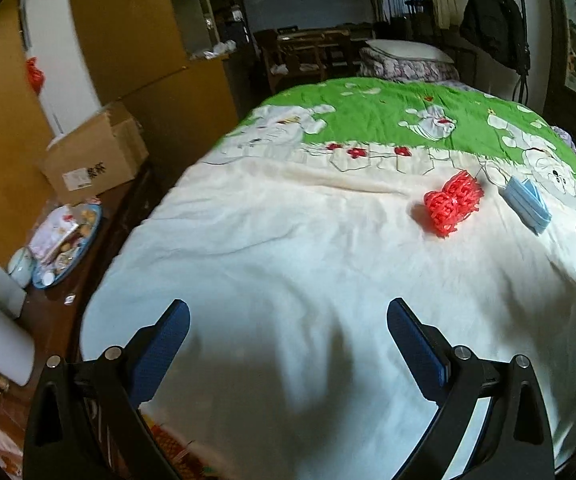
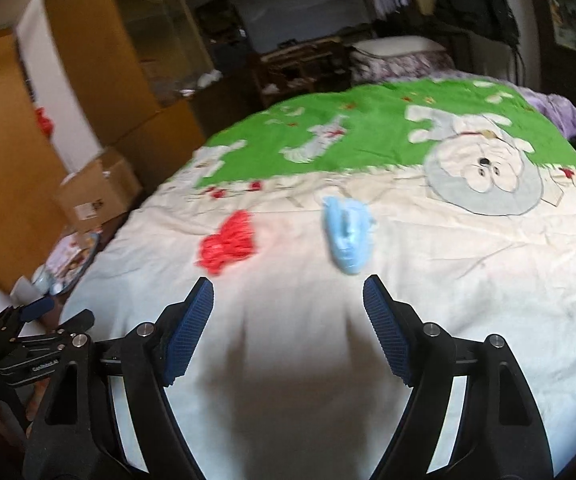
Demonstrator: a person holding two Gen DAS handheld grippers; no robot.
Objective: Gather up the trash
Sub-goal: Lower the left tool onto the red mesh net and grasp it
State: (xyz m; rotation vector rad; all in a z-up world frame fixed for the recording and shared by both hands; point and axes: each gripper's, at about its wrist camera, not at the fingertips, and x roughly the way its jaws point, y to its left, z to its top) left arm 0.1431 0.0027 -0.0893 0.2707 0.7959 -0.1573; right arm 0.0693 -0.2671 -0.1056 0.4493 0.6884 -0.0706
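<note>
Left wrist view: left gripper (image 1: 288, 312), jaws spread wide, nothing between them, over the cream part of the bedspread (image 1: 268, 240). Red plastic netting (image 1: 454, 202) lies ahead and to the right of the fingers; blue face mask (image 1: 526, 206) just beyond it, further right, ear loop trailing. Cardboard box (image 1: 96, 156) and a cluttered plate (image 1: 68, 240) sit off to the left. Right wrist view, blurred: right gripper (image 2: 288, 292), jaws also apart and empty; the mask (image 2: 346, 236) lies just ahead, nearly centred between the fingers, netting (image 2: 228, 242) ahead-left. Judgement: the mask suits the right tool; straddle its bunched middle, press lightly into the soft cover, then close. Only this view shows the other tool, low left.
</note>
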